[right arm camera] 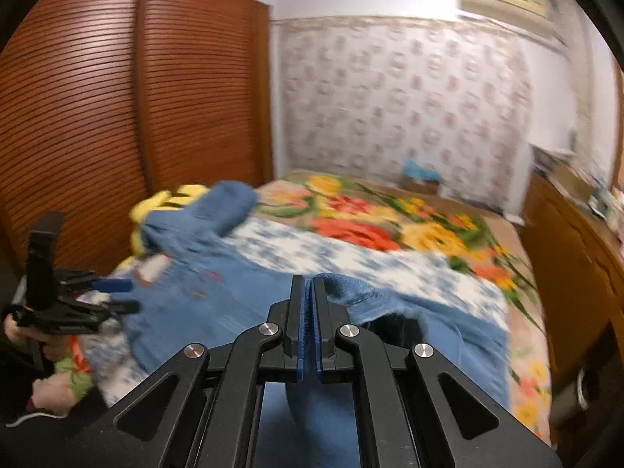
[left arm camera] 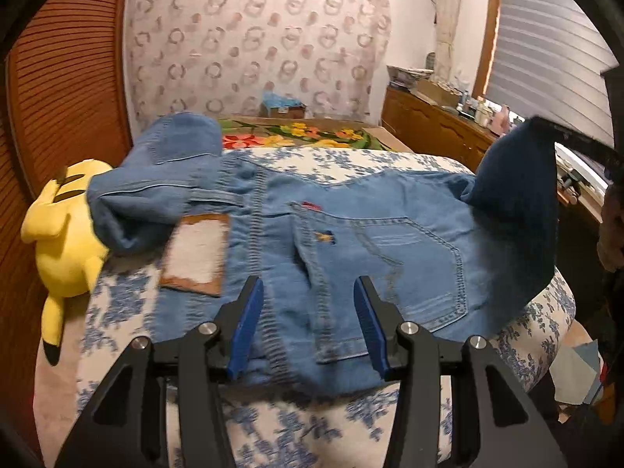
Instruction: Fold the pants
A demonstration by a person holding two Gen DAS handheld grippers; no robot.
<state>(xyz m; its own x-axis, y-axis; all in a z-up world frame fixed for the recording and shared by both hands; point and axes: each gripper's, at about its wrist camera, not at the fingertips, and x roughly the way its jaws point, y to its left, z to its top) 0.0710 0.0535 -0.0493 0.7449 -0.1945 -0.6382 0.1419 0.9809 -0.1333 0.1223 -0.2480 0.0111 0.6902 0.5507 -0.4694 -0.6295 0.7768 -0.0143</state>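
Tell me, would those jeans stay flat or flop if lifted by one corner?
Probably flop: the jeans already hang in a drooping fold where the right gripper pinches them. Likely heavyish, since the thick denim sags. Probably not slippery; the fabric bunches on the bed cover.

Jeans (right arm camera: 218, 304) motion-blurred, dresser clutter (left arm camera: 483, 111) too small

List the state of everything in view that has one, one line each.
jeans: spread on the bed, back pocket up, right end lifted off the bed.
left gripper: partly open around the jeans' near edge; whether the pads press on it is unclear.
right gripper: shut on a fold of the jeans.
yellow plush toy: lying at the bed's edge, partly under denim.
window blind: lowered.
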